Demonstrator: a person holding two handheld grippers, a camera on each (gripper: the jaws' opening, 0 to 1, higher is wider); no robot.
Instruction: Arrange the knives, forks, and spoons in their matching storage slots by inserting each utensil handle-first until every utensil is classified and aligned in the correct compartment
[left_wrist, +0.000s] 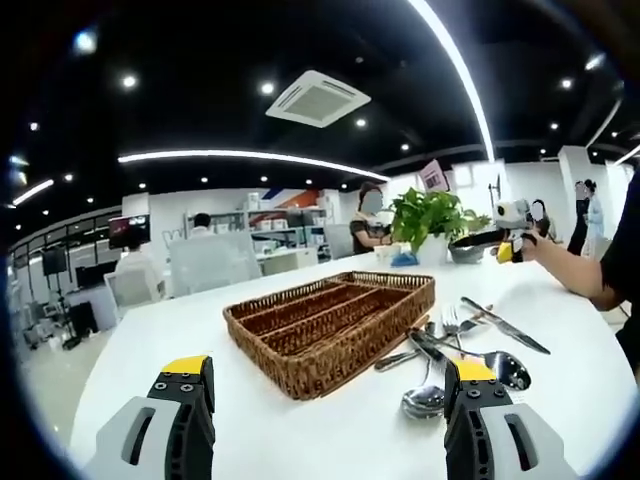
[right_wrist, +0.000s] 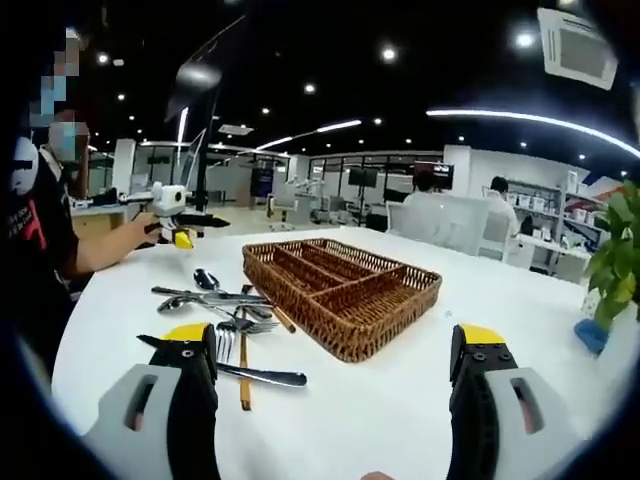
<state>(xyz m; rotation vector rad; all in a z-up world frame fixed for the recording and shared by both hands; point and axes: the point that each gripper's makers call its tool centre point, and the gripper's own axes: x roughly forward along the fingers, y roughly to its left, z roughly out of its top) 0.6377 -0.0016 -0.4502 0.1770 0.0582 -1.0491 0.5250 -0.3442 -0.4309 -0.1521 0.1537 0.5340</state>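
Note:
A brown wicker tray (left_wrist: 300, 372) with several long slots lies on the white table (left_wrist: 170, 330); I see nothing in its slots. Beside it lies a loose pile of cutlery: spoons (left_wrist: 424, 400), a fork (left_wrist: 450, 320) and knives (left_wrist: 506, 326). My left gripper (left_wrist: 328, 390) hovers open over the near table edge, short of the tray. In the right gripper view the tray (right_wrist: 350, 345) is ahead, with spoons (right_wrist: 205, 280), a fork (right_wrist: 240, 327) and a knife (right_wrist: 255, 374) to its left. My right gripper (right_wrist: 335, 365) is open with nothing between its fingers.
A potted green plant (left_wrist: 432, 215) stands past the tray, also at the table's edge (right_wrist: 612, 265). A person's hand holds each gripper across the table (left_wrist: 515, 235) (right_wrist: 172, 215). A brown stick (right_wrist: 243, 385) lies among the cutlery. Office desks and people fill the background.

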